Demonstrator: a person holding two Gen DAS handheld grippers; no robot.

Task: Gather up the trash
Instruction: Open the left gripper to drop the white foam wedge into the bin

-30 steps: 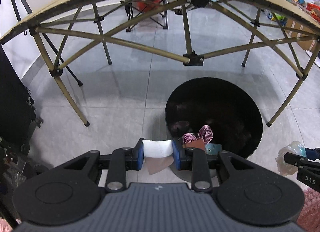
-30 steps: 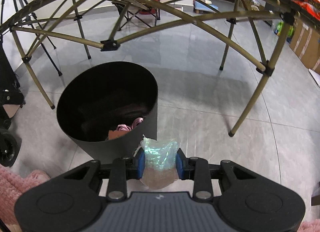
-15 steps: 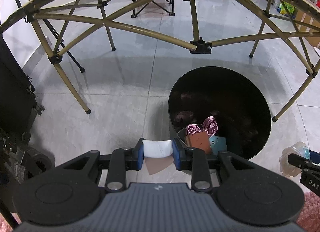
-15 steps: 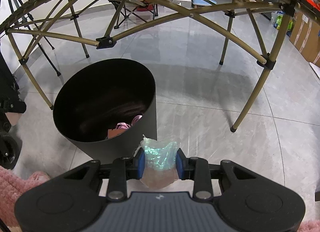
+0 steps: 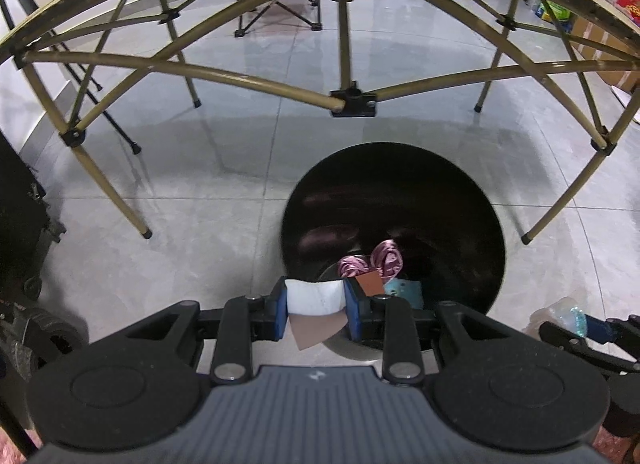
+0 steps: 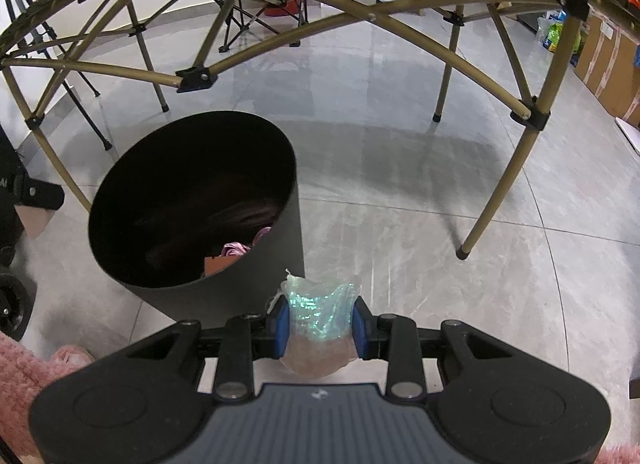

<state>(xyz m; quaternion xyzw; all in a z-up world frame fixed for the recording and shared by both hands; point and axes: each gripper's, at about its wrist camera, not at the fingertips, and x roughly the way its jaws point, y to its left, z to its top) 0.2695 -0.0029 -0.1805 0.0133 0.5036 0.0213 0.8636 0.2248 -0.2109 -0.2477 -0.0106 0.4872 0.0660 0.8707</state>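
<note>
A black round trash bin (image 5: 486, 220) stands on the grey tiled floor; it also shows in the right wrist view (image 6: 280, 168). Inside lie pink wrappers (image 5: 380, 262), a brown card and a teal scrap. My left gripper (image 5: 316, 306) is shut on a white and brown paper scrap (image 5: 316, 298), held just above the bin's near left rim. My right gripper (image 6: 319, 326) is shut on a crumpled iridescent plastic wrapper (image 6: 320, 310), right of the bin and near its wall. The right gripper also shows in the left wrist view (image 5: 580, 324).
A folding table's tan metal frame (image 5: 352, 98) arches over the bin, with legs (image 6: 492, 200) on the floor to either side. A folding chair (image 5: 276, 0) stands behind. Cardboard boxes (image 6: 612, 64) are at the far right. Black equipment on wheels (image 5: 24, 264) is at the left.
My left gripper has moved right and forward, bringing the paper scrap over the bin's near rim. My right gripper has barely moved with its wrapper.
</note>
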